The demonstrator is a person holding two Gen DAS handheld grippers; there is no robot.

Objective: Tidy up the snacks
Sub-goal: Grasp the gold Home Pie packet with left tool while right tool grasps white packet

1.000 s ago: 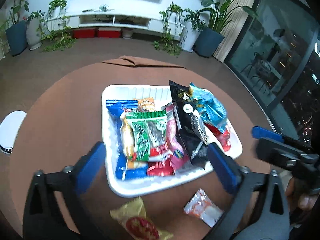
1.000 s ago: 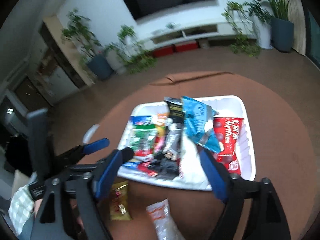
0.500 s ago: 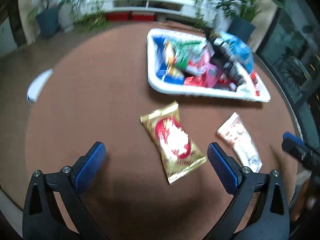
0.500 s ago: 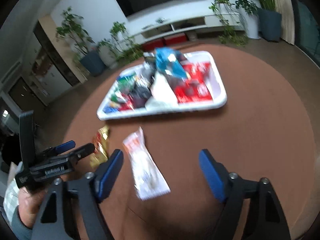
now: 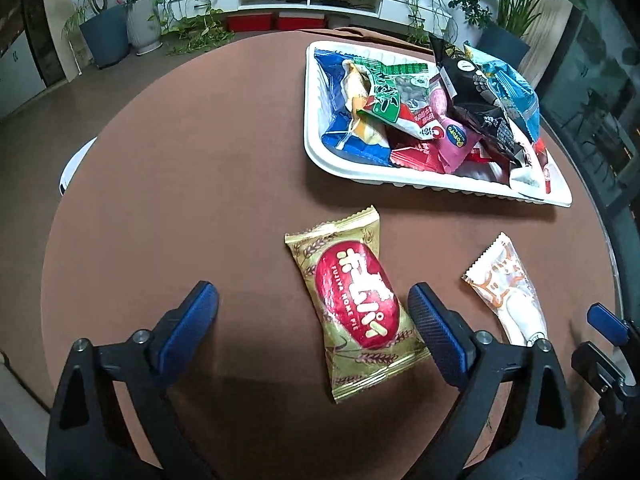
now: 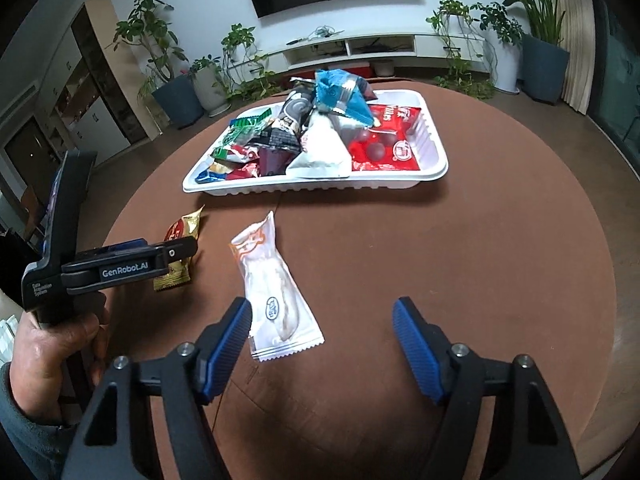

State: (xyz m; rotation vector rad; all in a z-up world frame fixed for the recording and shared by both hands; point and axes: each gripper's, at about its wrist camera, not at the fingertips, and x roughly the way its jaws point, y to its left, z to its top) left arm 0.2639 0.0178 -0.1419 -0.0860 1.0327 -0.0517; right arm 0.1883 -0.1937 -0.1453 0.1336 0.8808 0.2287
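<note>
Left gripper (image 5: 312, 308) spread and closing over the gold foil pie packet with red oval label (image 5: 354, 304), flat near the round brown table's (image 5: 180, 200) near edge. Could pinch only a slippery corner. Right gripper (image 6: 322, 322) spread, closing; white crimped wrapper (image 6: 272, 288) beside its left finger, likely missed. White ribbed snack tray (image 6: 312, 190) toward the far edge.

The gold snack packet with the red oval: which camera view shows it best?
The left wrist view: the gold packet lies fully visible, label readable, on the table. In the right wrist view the left gripper covers most of it.
</note>
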